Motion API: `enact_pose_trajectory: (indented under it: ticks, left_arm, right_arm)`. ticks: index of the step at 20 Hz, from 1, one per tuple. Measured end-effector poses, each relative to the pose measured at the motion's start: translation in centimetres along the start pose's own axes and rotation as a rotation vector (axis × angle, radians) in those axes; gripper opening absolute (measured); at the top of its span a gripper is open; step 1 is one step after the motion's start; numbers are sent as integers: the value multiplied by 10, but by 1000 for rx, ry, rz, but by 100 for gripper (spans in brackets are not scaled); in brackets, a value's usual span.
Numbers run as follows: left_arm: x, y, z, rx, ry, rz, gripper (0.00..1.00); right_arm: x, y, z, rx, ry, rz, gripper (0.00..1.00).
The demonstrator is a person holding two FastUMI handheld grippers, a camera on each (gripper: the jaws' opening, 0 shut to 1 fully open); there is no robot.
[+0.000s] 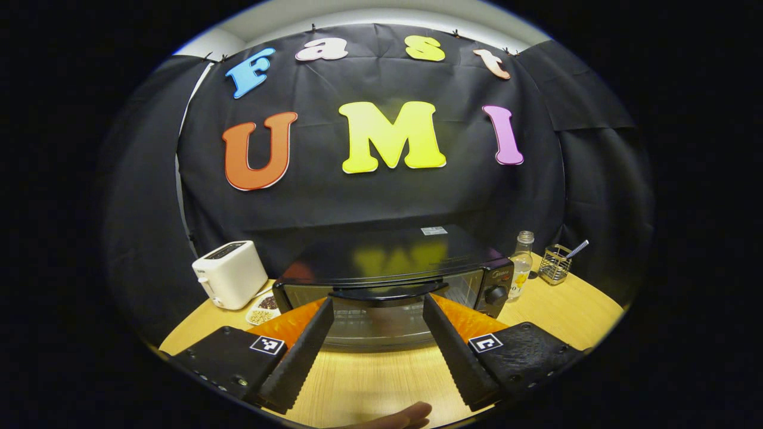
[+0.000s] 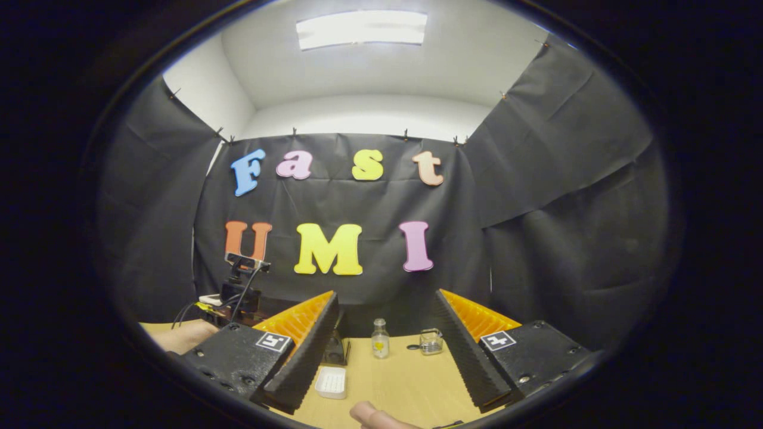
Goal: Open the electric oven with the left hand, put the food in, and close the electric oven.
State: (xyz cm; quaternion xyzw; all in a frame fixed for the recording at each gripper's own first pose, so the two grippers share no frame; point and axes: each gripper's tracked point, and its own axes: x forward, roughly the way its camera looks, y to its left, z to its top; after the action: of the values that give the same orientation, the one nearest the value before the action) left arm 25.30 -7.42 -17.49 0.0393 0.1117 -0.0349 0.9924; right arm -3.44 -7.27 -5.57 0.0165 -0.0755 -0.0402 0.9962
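Note:
The black electric oven (image 1: 387, 262) stands on the wooden table, its glass door shut and its dark handle (image 1: 387, 293) across the top of the door. My left gripper (image 1: 378, 304) is open just in front of the handle, one finger to each side, touching nothing. My right gripper (image 2: 386, 298) is open too and holds nothing, hanging above the table. A small white tray (image 2: 331, 381) lies on the table beside its left finger; its contents cannot be made out. A dark corner of the oven (image 2: 335, 348) shows behind that finger.
A white toaster (image 1: 229, 274) and a small dish of seeds (image 1: 262, 310) stand left of the oven. A glass bottle (image 1: 521, 265) and a wire basket (image 1: 554, 262) stand to its right. A hand (image 2: 179, 336) with cabled gear shows at the left.

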Motion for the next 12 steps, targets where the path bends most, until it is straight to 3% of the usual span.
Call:
enact_pose_trajectory:
  ticks: [9,12]
  left_arm:
    - [-112,17,73,45,-131,-3,96]
    - [-154,16,81,40,-150,3,96]
  right_arm:
    - [6,-2,-11,9,60,-14,100]
    - [8,12,-12,24,112,22,96]
